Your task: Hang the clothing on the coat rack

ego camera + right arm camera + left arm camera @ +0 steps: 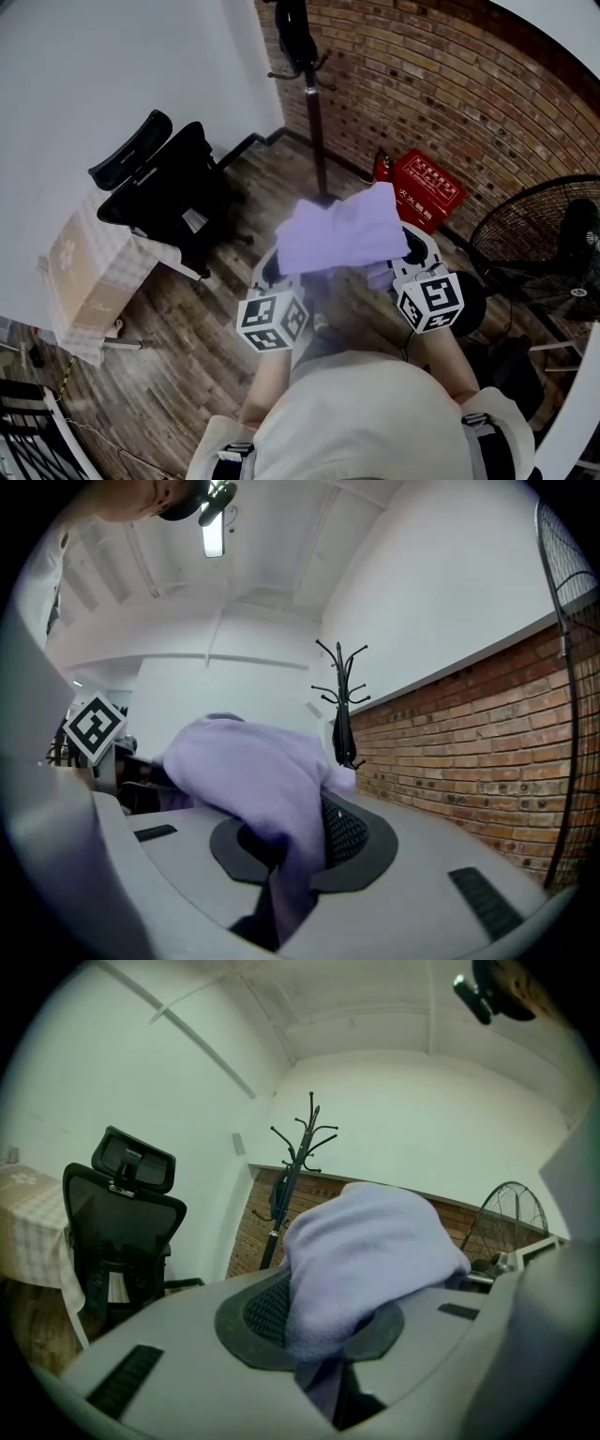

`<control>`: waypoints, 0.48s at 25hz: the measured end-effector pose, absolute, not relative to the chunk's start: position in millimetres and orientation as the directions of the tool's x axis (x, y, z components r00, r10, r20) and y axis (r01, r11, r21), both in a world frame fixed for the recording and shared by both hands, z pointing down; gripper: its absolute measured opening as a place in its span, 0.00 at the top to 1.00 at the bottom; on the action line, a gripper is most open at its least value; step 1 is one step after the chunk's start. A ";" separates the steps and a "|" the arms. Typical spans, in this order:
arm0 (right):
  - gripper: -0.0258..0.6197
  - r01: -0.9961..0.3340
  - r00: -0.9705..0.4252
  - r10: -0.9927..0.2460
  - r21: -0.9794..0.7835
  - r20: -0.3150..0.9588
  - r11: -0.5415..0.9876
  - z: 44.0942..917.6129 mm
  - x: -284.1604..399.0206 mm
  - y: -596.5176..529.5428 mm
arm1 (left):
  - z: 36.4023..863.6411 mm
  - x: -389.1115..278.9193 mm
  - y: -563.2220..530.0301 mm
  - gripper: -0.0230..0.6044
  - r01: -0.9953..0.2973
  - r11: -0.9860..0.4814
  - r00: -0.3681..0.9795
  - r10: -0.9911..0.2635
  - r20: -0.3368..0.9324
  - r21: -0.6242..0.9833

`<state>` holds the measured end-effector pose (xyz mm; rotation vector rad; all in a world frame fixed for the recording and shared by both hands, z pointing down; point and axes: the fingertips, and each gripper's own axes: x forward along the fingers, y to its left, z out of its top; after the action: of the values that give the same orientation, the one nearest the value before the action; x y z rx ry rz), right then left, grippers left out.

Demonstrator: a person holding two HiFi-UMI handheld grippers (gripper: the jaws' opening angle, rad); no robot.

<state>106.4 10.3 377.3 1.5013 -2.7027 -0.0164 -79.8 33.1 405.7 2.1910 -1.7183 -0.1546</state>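
Observation:
A lilac garment [339, 232] hangs stretched between my two grippers at chest height. My left gripper [274, 272] is shut on its left edge; the cloth [361, 1260] bunches over the jaws and runs down between them. My right gripper [412, 251] is shut on the right edge, with the cloth [262, 789] pinched between its jaws. The dark coat rack [311, 103] stands ahead in the corner by the brick wall, with something dark hanging on it. The coat rack [291, 1185] also rises beyond the cloth in the left gripper view, and the coat rack [342, 710] stands in the distance in the right gripper view.
A black office chair [164, 192] stands at the left beside a table with a checked cloth [89, 281]. A red crate [427, 192] sits against the brick wall. A standing fan [539, 239] is at the right. Wooden floor lies between me and the rack.

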 end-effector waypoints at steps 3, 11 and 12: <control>0.89 -0.854 -0.518 -0.854 0.036 0.041 0.520 374.2 95.1 -10.8 | 402.0 -91.1 9.2 0.87 -0.916 -0.214 0.270 -0.954 0.128 0.338; 0.88 -0.873 -0.484 -0.874 0.036 0.048 0.486 374.3 67.5 -64.2 | 401.8 -119.7 -51.6 0.87 -0.909 -0.250 0.307 -0.943 0.130 0.332; 0.88 -0.874 -0.482 -0.875 0.037 0.049 0.484 374.2 63.9 -70.8 | 401.9 -123.2 -58.8 0.87 -0.908 -0.253 0.309 -0.942 0.129 0.333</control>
<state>63.9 -70.8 374.2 1.5659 -2.6530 -0.0111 -123.2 -58.8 401.9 2.2383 -1.6593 -0.1360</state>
